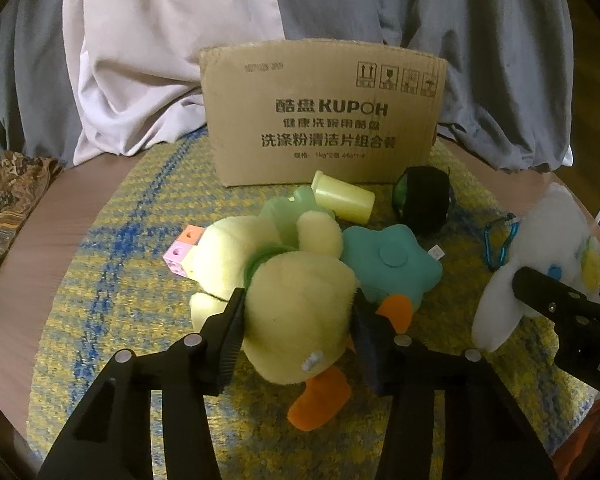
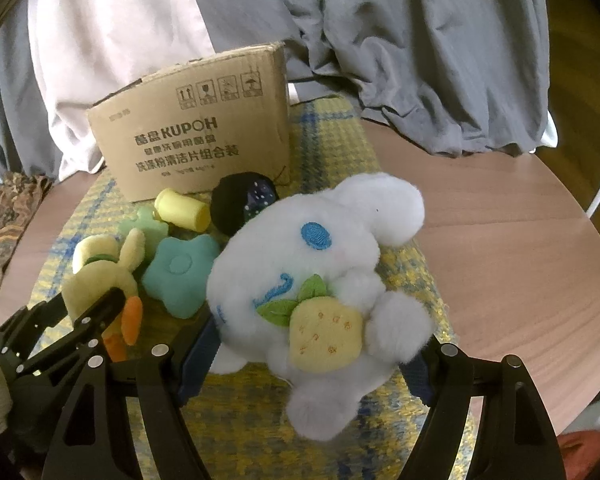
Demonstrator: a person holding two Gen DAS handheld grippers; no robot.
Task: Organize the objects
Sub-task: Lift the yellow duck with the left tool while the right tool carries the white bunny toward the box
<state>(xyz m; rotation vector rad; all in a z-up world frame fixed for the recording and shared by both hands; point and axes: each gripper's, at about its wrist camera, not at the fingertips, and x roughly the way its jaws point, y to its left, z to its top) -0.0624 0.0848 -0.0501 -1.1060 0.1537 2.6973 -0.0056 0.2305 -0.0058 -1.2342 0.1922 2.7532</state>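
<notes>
A yellow duck plush (image 1: pixel 296 292) with orange feet lies on the yellow-and-blue mat (image 1: pixel 140 220). My left gripper (image 1: pixel 298 320) is shut on its body, one pad pressing each side. The right wrist view shows the duck (image 2: pixel 96 276) at the left, in the left gripper (image 2: pixel 92 312). A white dog plush (image 2: pixel 300 248) holding a yellow strawberry sits between the fingers of my right gripper (image 2: pixel 312 356), which is shut on it. In the left wrist view the white plush (image 1: pixel 540 232) is at the right. A cardboard box (image 1: pixel 324 120) stands behind the toys.
Between duck and box lie a teal star plush (image 1: pixel 388 260), a pale green star (image 1: pixel 296 208), a yellow cup on its side (image 1: pixel 344 198) and a black pouch (image 1: pixel 424 200). Pink and orange blocks (image 1: pixel 182 252) sit left, a blue carabiner (image 1: pixel 500 240) right. The round wooden table (image 2: pixel 500 240) is backed by draped cloth.
</notes>
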